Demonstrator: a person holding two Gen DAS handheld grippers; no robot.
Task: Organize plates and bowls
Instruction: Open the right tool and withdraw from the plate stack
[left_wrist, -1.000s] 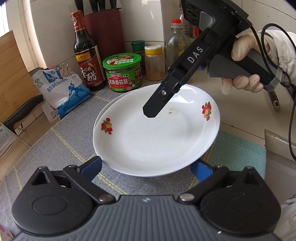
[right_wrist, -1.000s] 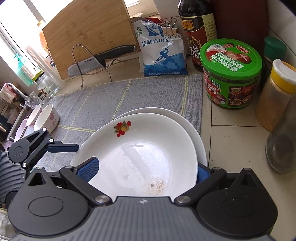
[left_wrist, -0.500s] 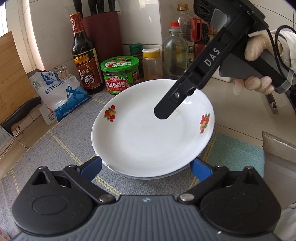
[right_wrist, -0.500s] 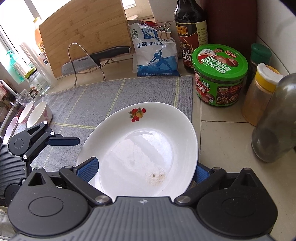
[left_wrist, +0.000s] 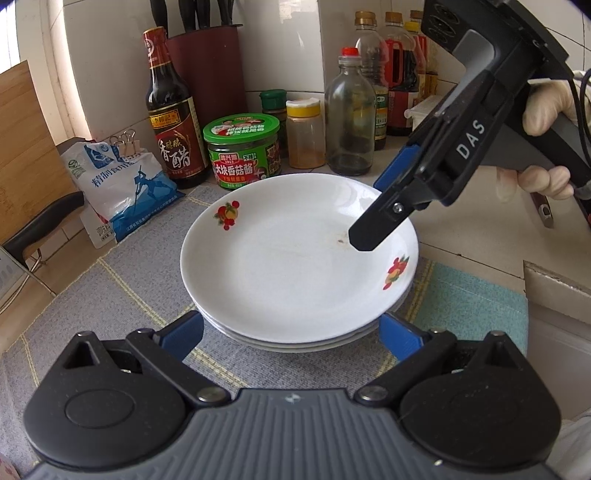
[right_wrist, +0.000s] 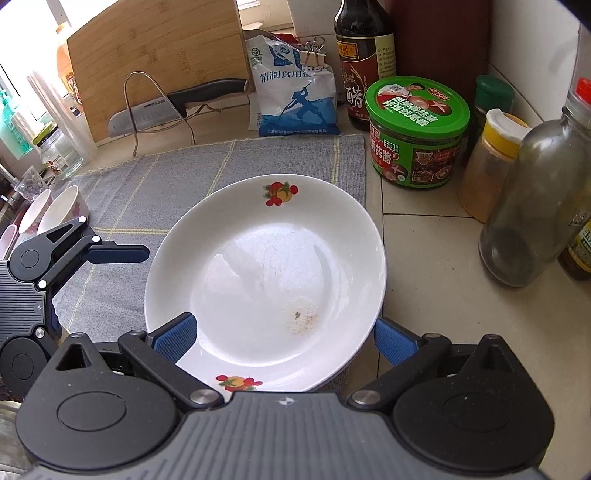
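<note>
Glossy round plates (left_wrist: 288, 273) — stacked (fruit-printed) — on woven mat (left_wrist: 122, 295).

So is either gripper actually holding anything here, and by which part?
Nothing looks clamped. The top plate rests on the stack; the right gripper is open, fingers straddling its rim, and the left gripper is open beside the stack.

Plates (left_wrist: 295, 273): three stacked, it seems. Two bowls (right_wrist: 61, 210). One jar (right_wrist: 417, 129). Two grippers (left_wrist: 291, 332).
</note>
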